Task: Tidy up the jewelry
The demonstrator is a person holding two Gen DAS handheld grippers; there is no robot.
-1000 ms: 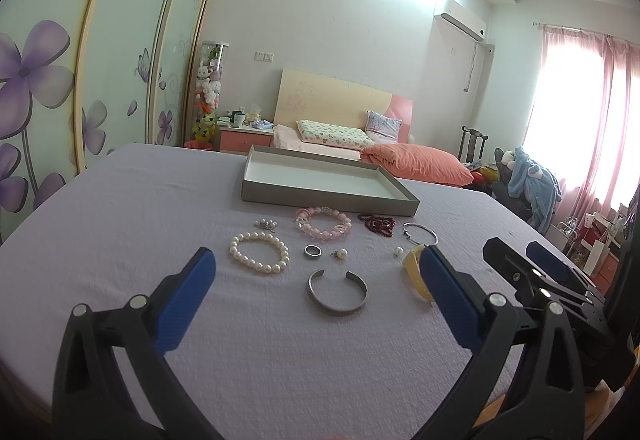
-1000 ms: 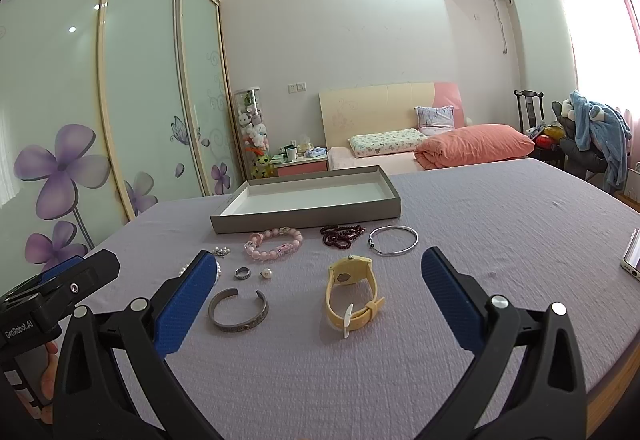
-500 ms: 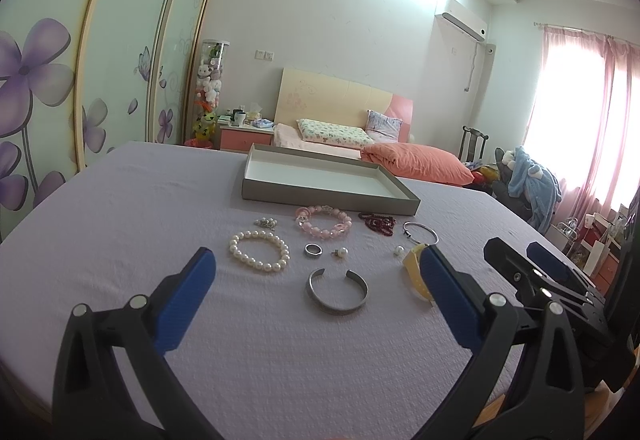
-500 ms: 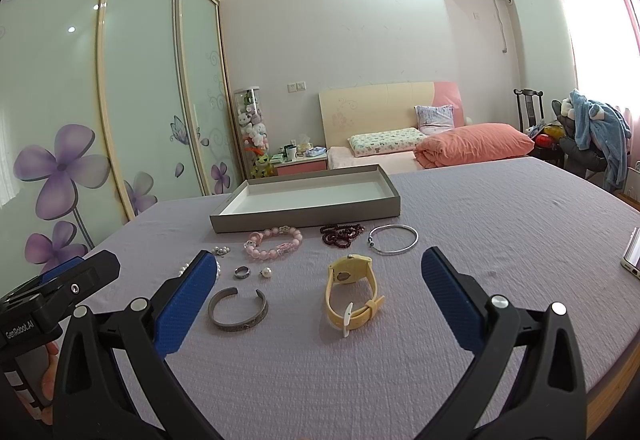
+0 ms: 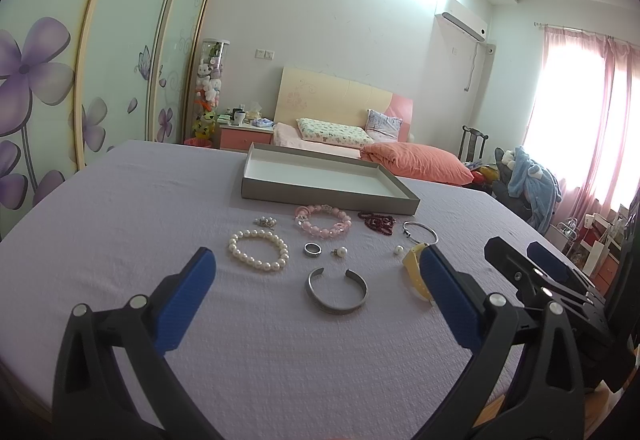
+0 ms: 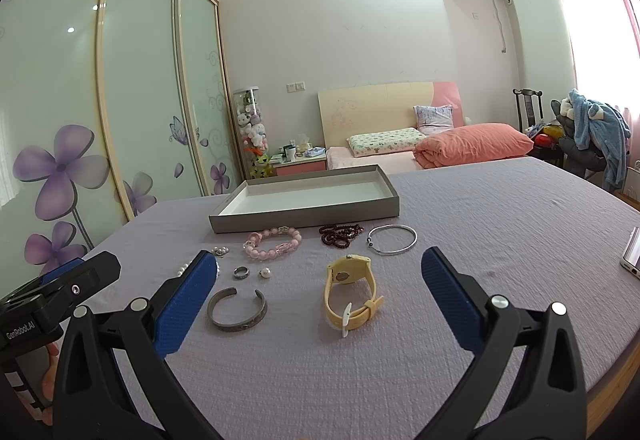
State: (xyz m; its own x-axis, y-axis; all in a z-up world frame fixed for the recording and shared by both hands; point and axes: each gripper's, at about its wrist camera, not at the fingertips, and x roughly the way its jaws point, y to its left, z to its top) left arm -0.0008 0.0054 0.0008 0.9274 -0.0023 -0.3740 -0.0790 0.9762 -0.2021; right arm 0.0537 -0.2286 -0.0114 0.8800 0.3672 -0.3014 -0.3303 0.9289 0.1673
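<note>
1. Nothing has moved since the earlier frames: both of your grippers sit where they were, and every piece on the lilac table cover (image 6: 480, 208) lies in the same spot.
2. Your left gripper (image 5: 316, 272) has its blue pads spread wide with nothing between them. It hovers low over the cover.
3. Ahead of the left fingers, the grey cuff bracelet (image 5: 337, 290) lies nearest, roughly centred in the gap. Beyond it sit the silver ring (image 5: 312, 249) and a pearl earring (image 5: 340, 251), and towards the left finger lies the pearl bracelet (image 5: 258, 250).
4. Your right gripper (image 6: 320, 272) is likewise wide open and empty.
5. Between the right fingers lies the yellow watch (image 6: 351, 296), on its side, strap buckled. The cuff lies just beside the left pad.
6. Farther off, in a row, lie the pink bead bracelet (image 6: 273, 242), the dark red beads (image 6: 340, 233) and the thin silver bangle (image 6: 392, 239), all near the front wall of the grey tray (image 6: 304, 218).
7. You can see the tray's white floor holds no jewelry.
8. A phone (image 6: 633, 258) lies at the right edge of the right view.
</note>
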